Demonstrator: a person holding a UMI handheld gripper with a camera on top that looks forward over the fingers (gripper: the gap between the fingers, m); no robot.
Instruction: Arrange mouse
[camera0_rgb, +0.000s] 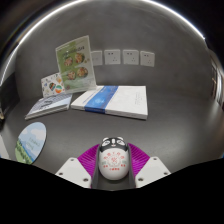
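Note:
A white mouse (112, 160) with red printed patterns and a black front with white marks sits between my gripper's (112, 165) two fingers. The purple pads (90, 158) press against its two sides. The gripper is shut on the mouse and holds it just above the dark grey table (160, 135). The mouse's rear half is hidden behind the gripper's body.
A white-and-blue book (112, 101) lies flat just beyond the fingers, with a second booklet (52, 106) to its left. An upright leaflet stand (74, 62) is behind them. A round blue-green disc (30, 143) lies at the left. Small wall plates (126, 57) are on the back wall.

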